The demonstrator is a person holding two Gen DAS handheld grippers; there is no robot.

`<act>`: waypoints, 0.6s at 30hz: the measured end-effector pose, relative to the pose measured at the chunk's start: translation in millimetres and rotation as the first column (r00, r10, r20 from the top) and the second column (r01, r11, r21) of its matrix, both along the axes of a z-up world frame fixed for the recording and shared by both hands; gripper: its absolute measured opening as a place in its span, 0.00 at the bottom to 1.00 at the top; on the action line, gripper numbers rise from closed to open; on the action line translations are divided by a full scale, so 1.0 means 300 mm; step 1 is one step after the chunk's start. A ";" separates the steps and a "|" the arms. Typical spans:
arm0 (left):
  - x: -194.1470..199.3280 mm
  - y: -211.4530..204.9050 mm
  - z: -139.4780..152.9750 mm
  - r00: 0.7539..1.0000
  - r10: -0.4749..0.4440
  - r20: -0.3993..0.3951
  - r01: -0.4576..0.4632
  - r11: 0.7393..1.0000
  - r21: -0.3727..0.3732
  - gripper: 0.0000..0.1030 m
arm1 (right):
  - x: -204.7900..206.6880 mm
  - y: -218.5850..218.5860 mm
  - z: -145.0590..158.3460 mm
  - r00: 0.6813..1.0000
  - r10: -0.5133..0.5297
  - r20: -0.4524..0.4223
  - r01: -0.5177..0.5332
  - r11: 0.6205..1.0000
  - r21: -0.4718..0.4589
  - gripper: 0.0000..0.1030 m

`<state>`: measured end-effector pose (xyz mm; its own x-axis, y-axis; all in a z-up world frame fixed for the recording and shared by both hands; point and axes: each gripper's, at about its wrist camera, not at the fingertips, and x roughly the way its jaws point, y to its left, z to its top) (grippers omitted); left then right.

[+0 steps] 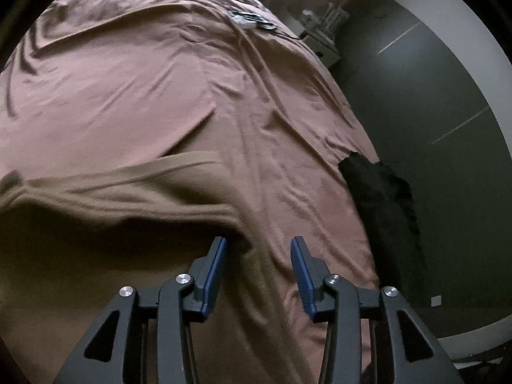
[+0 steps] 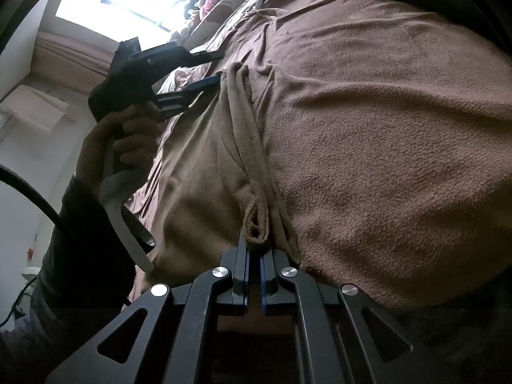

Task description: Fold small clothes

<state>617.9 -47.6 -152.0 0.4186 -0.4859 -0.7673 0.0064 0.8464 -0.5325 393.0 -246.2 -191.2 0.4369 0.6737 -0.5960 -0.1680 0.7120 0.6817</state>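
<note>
Brown garment [image 2: 368, 160] pinched in right claw [image 2: 255, 249]; left claw [image 1: 258, 249] gapes empty.

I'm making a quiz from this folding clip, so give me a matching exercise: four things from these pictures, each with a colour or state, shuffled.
Things:
1. left tongs
2. right tongs
3. garment
4. sheet

States:
A. pinkish, wrinkled
B. open, nothing pressed
C. brown, fuzzy
D. shut on a fold

Pairs: 1-B, 2-D, 3-C, 4-A
</note>
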 end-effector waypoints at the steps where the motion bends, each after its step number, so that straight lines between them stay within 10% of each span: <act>1: -0.009 0.012 0.002 1.000 0.000 -0.003 0.000 1.000 0.003 0.41 | -0.001 -0.001 0.000 1.000 -0.001 0.001 0.001 1.000 0.000 0.01; 18: -0.322 0.373 0.062 0.993 0.103 -0.060 -0.094 0.986 0.140 0.50 | -0.022 -0.001 0.027 1.000 -0.015 0.012 0.016 0.999 -0.032 0.01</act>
<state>521.2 64.3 -133.3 0.4051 -0.3332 -0.8514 -0.1119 0.9062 -0.4079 386.3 -246.5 -183.1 0.4545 0.6472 -0.6120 -0.1650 0.7363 0.6562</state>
